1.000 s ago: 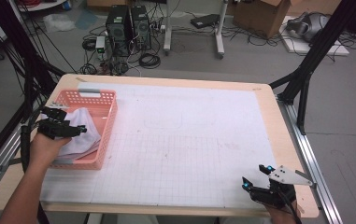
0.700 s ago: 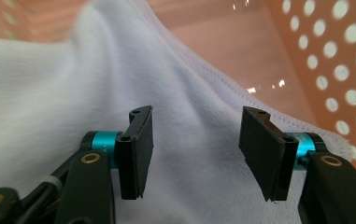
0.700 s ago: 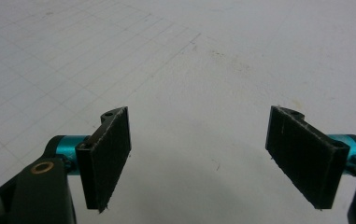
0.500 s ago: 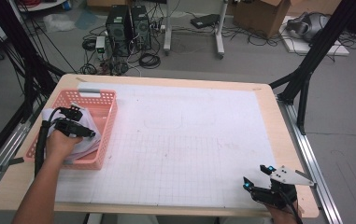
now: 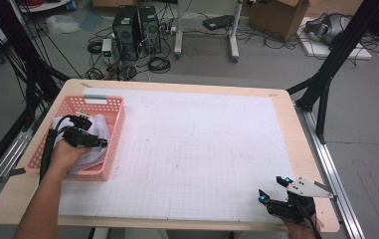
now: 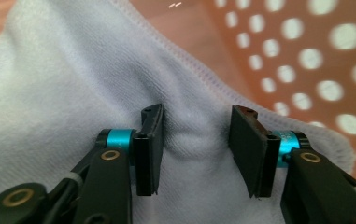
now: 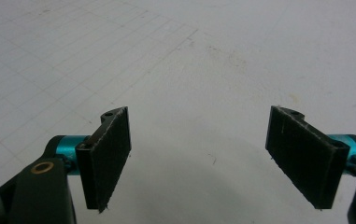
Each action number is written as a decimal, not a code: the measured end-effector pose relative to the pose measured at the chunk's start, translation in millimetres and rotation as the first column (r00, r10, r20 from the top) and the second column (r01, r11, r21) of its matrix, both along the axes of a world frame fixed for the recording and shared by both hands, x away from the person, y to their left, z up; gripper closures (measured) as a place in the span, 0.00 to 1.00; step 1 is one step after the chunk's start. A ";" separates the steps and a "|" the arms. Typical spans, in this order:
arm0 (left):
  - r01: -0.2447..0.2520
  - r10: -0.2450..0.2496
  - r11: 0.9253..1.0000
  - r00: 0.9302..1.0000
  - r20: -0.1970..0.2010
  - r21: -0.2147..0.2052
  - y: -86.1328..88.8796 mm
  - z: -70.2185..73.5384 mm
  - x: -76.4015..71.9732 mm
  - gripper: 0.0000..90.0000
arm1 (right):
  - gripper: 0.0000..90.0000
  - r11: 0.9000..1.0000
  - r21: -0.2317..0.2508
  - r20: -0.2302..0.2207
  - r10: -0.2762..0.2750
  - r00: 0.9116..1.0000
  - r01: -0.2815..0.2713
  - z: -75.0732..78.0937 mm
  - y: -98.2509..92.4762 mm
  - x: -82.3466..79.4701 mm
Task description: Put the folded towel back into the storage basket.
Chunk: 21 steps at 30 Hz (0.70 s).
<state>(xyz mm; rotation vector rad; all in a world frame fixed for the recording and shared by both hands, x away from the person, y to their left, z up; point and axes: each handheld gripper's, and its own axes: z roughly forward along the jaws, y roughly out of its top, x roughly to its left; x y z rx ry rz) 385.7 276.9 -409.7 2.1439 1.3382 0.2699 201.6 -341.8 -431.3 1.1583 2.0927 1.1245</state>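
A: Cloth (image 6: 73,79), pale and soft, lies bunched in the pink basket (image 5: 115,124) at the left edge of the tabletop (image 5: 202,149). How much of it can you see?

B: Part only. In the high view the person's left hand (image 5: 70,152) and the left gripper (image 5: 90,139) cover its middle, and the basket wall hides its lower folds. Its full outline can't be made out.

A: And the fingers (image 6: 150,140) there?

B: In the left gripper view they have just been closing, with a raised fold of cloth between them. They stand partway apart; the pads press into the fabric at the sides, yet a firm pinch isn't plain, so I count them as not clamped. The stitched hem runs off past the right one, and the holed basket wall behind is blurred.

A: The other side?

B: The right gripper (image 5: 279,194) sits at the near right corner, its hand cut off by the bottom edge. In the right gripper view its fingers (image 7: 108,154) are spread wide over bare gridded surface, holding nothing.
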 end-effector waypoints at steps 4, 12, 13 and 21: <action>0.028 -0.027 0.999 0.999 0.032 -0.031 0.9 3.4 -2.6 0.60 | 0.24 1.000 -0.006 -0.003 0.008 1.000 -0.008 -1.0 2.2 1.1; -0.169 0.175 0.984 0.979 0.106 -0.063 13.7 17.2 -6.7 0.50 | 0.24 1.000 -0.005 -0.004 0.005 1.000 -0.005 -1.1 1.4 0.8; -0.174 0.178 0.983 0.981 0.082 -0.050 12.6 14.0 -4.0 0.48 | 0.24 1.000 -0.004 -0.007 0.005 1.000 -0.005 -1.0 2.1 0.7; -0.154 0.150 0.987 0.987 0.064 0.053 -0.6 -2.0 6.1 0.51 | 0.24 1.000 -0.001 -0.010 -0.001 1.000 0.001 -1.8 -0.6 -0.4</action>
